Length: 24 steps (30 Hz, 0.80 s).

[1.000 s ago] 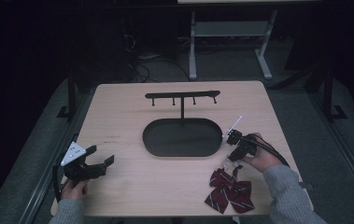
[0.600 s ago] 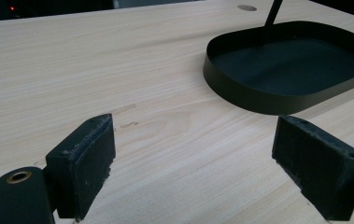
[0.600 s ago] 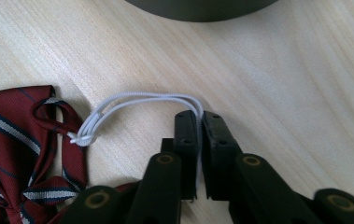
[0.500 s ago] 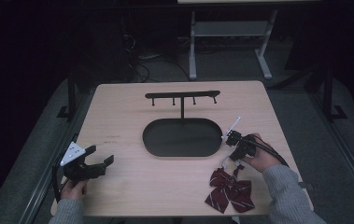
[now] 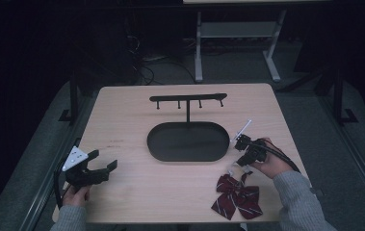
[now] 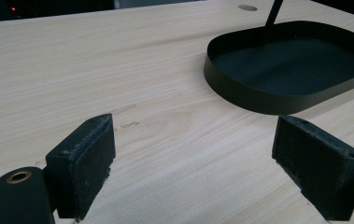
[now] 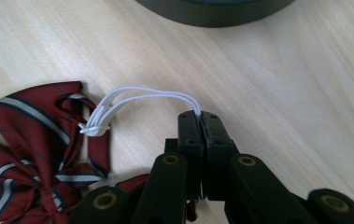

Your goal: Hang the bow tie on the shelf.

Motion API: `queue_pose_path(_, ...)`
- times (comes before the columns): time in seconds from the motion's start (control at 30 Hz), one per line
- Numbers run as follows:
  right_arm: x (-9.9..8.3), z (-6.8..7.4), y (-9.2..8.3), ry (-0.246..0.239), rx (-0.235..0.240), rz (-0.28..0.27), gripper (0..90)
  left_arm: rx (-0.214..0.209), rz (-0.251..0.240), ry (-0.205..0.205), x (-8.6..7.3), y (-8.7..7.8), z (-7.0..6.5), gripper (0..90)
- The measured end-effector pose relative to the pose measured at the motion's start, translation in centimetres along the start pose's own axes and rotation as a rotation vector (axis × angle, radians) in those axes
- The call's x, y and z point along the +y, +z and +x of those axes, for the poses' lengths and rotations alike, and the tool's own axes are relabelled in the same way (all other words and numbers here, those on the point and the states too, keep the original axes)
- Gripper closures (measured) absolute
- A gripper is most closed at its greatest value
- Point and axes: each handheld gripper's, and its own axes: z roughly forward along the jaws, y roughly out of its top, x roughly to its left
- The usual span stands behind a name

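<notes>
Right gripper view: right tongs [image 7: 201, 116] were clenched on the white elastic loop [image 7: 142, 99] of the striped bow tie [image 7: 34, 140], at nine o'clock on the bench [image 7: 277, 84].
Purpose: probably to hang it on the hook stand [image 5: 188, 100].
Left tongs [image 6: 193, 172]: released, gaping, holding nothing.

You have one striped bow tie [image 5: 236, 196] with one white elastic loop [image 7: 142, 99], one black oval-tray hook stand [image 5: 188, 141], and two hand-held grippers: left [image 5: 104, 160], right [image 5: 241, 150].
</notes>
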Motion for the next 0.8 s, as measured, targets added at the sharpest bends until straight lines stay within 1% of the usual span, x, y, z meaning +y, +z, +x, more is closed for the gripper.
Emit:
queue_pose_path(0.13,0.0,0.4,-0.3,-0.021,0.010,-0.016,87.6,0.001,0.000,0.001,0.0,0.0,0.0,12.8)
queue_pose_path(0.23,0.1,0.7,-0.7,-0.030,0.013,-0.015,87.5,0.001,0.002,0.003,0.0,0.0,-0.1,12.8)
queue_pose_path(0.37,0.3,1.1,-2.0,-0.048,0.026,-0.043,87.5,0.000,0.006,0.002,0.0,0.2,-0.1,12.8)
queue_pose_path(0.4,0.3,1.1,-2.0,-0.048,0.026,-0.043,87.5,0.000,0.006,0.002,0.0,0.2,-0.1,12.8)
queue_pose_path(0.43,0.4,1.2,-2.4,-0.053,0.034,-0.056,87.4,0.000,0.007,0.004,0.0,0.2,-0.1,12.8)
queue_pose_path(0.63,0.5,1.4,-3.1,-0.062,0.034,-0.063,87.4,0.001,0.006,0.002,0.0,0.2,-0.1,12.8)
queue_pose_path(0.8,0.6,1.8,-3.6,-0.081,0.034,-0.069,87.4,0.002,0.005,0.004,0.0,0.1,-0.1,12.9)
